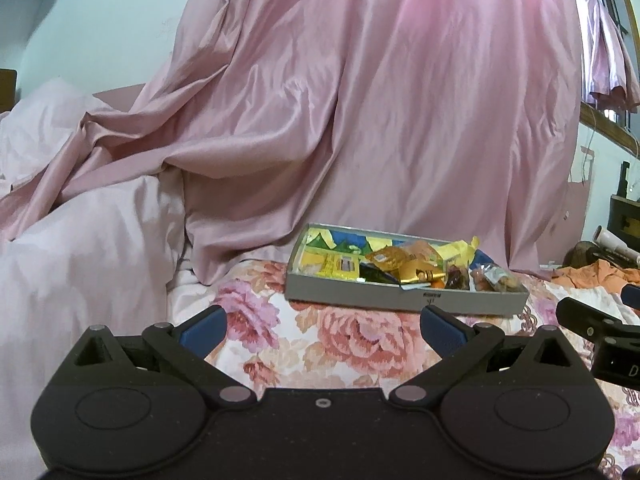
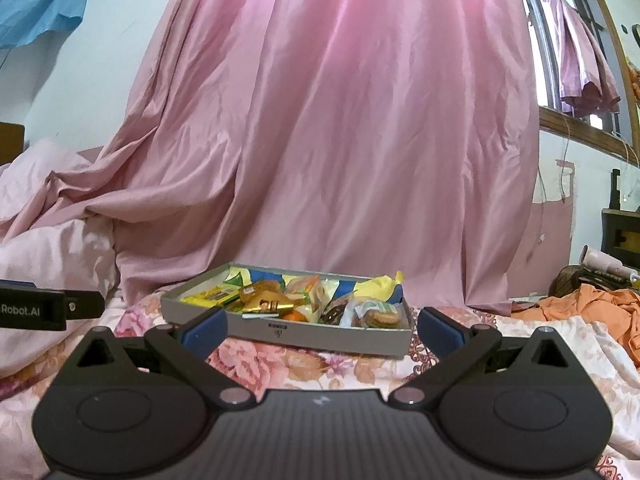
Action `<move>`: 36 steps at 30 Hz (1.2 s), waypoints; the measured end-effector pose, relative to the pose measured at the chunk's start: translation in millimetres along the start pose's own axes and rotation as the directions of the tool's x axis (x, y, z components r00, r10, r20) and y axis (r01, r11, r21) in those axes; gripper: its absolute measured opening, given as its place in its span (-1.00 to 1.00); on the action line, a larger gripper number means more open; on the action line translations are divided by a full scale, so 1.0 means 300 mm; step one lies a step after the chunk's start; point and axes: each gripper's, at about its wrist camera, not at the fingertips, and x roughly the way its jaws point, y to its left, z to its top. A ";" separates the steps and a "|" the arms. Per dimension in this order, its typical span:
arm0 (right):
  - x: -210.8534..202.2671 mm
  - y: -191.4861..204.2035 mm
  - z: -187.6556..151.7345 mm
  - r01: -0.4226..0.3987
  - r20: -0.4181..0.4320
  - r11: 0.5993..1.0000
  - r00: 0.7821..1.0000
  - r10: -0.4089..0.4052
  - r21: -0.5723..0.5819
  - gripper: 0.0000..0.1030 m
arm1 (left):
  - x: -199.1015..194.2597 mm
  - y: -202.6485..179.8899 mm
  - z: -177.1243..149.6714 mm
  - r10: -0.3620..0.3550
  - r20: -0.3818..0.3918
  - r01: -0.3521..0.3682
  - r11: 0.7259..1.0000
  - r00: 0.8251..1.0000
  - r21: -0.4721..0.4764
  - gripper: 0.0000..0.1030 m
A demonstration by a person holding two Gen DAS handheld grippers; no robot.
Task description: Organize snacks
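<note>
A flat grey box (image 1: 472,305) lies on the floral bedspread and holds several wrapped snacks: a yellow packet (image 1: 326,266), a gold wrapper (image 1: 404,262) and clear-wrapped biscuits (image 1: 490,278). The box also shows in the right wrist view (image 2: 320,338), with the gold wrapper (image 2: 264,300) and biscuits (image 2: 380,316) inside. My left gripper (image 1: 322,326) is open and empty, short of the box. My right gripper (image 2: 322,326) is open and empty, just in front of the box. Each gripper shows at the edge of the other's view.
A pink curtain (image 2: 340,140) hangs behind the box. Pale pink bedding (image 1: 80,280) is heaped on the left. Orange cloth (image 2: 592,312) and clutter lie on the right. The floral bedspread (image 1: 360,344) lies under both grippers.
</note>
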 end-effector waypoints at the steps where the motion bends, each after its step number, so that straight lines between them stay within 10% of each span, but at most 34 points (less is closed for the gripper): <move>1: -0.002 0.003 -0.003 -0.002 -0.004 1.000 1.000 0.002 -0.003 1.00 | -0.003 0.002 -0.006 -0.001 0.000 0.001 1.000 1.000 0.003 0.99; 36: -0.066 0.041 -0.088 -0.045 -0.091 0.997 0.995 0.039 -0.070 1.00 | -0.073 0.032 -0.141 0.002 -0.056 0.002 0.998 0.998 0.068 0.99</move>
